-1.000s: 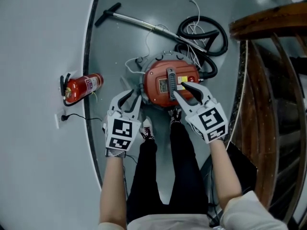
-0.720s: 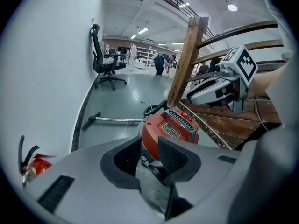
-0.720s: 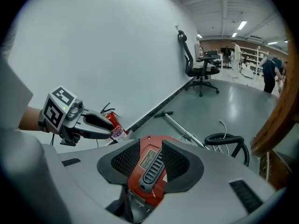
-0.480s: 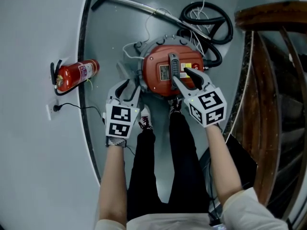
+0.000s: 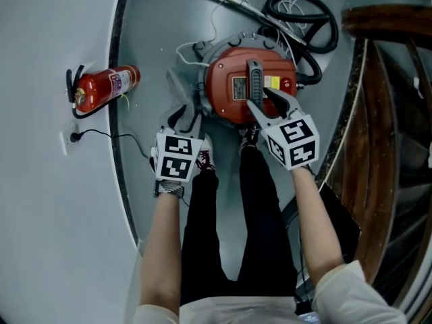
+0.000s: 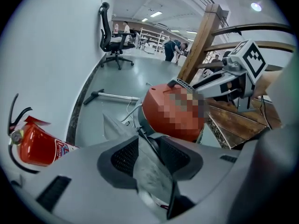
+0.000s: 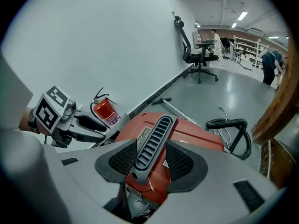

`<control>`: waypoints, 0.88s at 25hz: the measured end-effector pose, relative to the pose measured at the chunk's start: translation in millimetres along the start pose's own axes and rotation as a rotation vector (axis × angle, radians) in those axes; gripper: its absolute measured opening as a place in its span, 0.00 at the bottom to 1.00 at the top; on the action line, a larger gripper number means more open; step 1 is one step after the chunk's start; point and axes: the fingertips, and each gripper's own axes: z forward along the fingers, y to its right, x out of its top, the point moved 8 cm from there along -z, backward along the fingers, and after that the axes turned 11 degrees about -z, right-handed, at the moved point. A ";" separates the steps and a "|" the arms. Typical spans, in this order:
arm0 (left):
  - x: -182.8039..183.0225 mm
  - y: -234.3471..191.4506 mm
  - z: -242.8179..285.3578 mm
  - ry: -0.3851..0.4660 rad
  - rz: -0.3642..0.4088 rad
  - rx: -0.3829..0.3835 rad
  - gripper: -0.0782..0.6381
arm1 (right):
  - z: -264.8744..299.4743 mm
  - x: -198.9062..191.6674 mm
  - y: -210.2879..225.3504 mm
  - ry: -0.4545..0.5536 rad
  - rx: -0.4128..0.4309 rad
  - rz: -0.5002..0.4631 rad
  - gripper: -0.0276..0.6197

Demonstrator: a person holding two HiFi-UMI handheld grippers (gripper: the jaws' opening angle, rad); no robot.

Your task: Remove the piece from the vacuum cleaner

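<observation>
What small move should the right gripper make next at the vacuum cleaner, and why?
Probably close on the grey handle and hold it. The jaws of the right gripper are opening and stand on both sides of that handle on the red vacuum cleaner, not pressing it, so a grip should come before any lift.

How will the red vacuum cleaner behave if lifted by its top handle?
Probably rigid: the vacuum cleaner looks hard-shelled. Its handle is one narrow bar, so it may swing. The attached hose could drag.
</observation>
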 end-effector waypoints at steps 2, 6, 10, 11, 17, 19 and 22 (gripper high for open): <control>-5.5 2.7 3.2 -0.018 -0.011 0.004 0.31 | 1.3 -1.4 0.4 -0.001 0.006 0.009 0.34; -12.2 4.1 10.6 -0.041 -0.043 0.016 0.31 | 3.0 -1.1 0.4 0.004 0.010 0.019 0.34; -14.9 3.6 15.6 -0.049 -0.077 0.039 0.30 | 4.4 -2.3 -1.0 0.006 0.006 0.024 0.34; -14.5 4.0 16.5 -0.048 -0.083 0.043 0.30 | 5.3 -2.3 -1.0 0.005 0.005 0.024 0.34; -15.7 5.9 21.8 -0.029 -0.142 0.063 0.30 | 8.4 -3.4 -1.8 0.014 -0.006 0.042 0.34; -16.0 6.8 23.5 -0.029 -0.142 0.081 0.30 | 8.8 -3.5 -1.3 0.014 -0.003 0.052 0.34; -17.3 6.2 25.6 -0.028 -0.145 0.106 0.27 | 9.5 -3.5 -1.1 0.011 0.001 0.054 0.34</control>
